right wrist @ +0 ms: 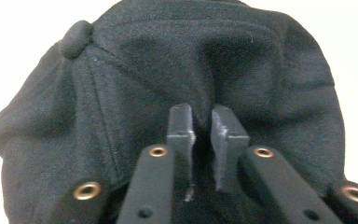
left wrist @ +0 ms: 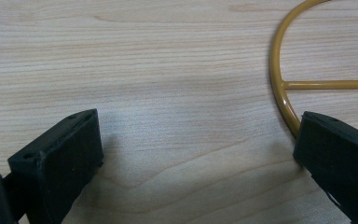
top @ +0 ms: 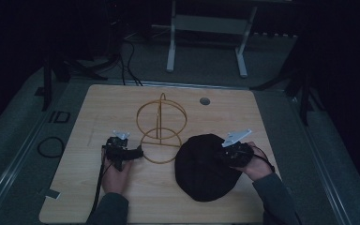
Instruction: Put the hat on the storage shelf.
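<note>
A black cloth cap (top: 201, 166) lies on the wooden table at the front right. My right gripper (top: 228, 154) is at the cap's right edge, and in the right gripper view its jaws are shut on a fold of the black cap (right wrist: 135, 70), pinched at the gripper (right wrist: 203, 116). A yellow wire stand (top: 161, 129) with rings rises at the table's middle. My left gripper (top: 136, 153) sits just left of the stand's base ring; in the left gripper view the gripper (left wrist: 198, 154) is open over bare wood, its right jaw beside the base ring (left wrist: 279, 88).
The wooden table (top: 98, 117) has a small round grommet (top: 205, 101) near its back edge. Behind the table stand a white frame's legs (top: 171, 47) and cables (top: 126, 61) on the dark floor. A cable loop (top: 50, 146) lies left of the table.
</note>
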The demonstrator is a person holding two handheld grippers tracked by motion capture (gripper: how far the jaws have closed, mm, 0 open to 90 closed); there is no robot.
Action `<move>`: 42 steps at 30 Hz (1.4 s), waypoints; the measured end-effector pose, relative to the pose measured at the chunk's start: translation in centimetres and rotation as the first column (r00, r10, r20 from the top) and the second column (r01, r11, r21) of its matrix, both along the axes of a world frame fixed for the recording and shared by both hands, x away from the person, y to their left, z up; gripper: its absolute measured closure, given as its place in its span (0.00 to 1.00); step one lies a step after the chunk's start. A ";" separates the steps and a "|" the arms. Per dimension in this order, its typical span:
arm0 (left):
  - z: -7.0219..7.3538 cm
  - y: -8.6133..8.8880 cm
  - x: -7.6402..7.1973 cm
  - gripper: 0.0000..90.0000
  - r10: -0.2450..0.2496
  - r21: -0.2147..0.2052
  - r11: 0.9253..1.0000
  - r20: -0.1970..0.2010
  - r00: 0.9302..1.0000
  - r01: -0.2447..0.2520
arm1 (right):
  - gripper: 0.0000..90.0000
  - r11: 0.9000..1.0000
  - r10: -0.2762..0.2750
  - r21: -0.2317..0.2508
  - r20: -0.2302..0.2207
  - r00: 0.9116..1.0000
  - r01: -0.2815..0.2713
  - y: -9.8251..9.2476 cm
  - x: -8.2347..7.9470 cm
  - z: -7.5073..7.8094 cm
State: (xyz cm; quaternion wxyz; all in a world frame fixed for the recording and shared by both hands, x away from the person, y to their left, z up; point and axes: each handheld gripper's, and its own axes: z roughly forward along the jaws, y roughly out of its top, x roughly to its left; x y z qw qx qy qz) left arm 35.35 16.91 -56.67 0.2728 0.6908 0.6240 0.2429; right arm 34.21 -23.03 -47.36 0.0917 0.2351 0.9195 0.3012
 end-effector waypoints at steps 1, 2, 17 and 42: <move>0.0 0.0 0.0 0.01 0.000 0.000 1.000 0.000 1.000 0.000 | 0.92 1.000 -0.001 0.004 -0.001 1.000 0.001 -0.1 0.0 0.1; 0.0 0.0 0.0 0.01 0.000 0.000 1.000 0.000 1.000 0.000 | 0.93 1.000 0.000 0.011 -0.004 1.000 0.000 -0.1 -0.1 0.2; 0.0 0.0 0.0 0.01 0.000 0.000 1.000 0.000 1.000 0.000 | 0.95 0.997 -0.015 0.078 0.048 0.999 0.011 -1.0 -0.8 3.1; 0.0 0.0 0.0 0.01 0.000 0.000 1.000 0.000 1.000 0.000 | 0.96 0.983 -0.062 0.176 0.067 0.996 0.049 -1.6 -1.3 5.6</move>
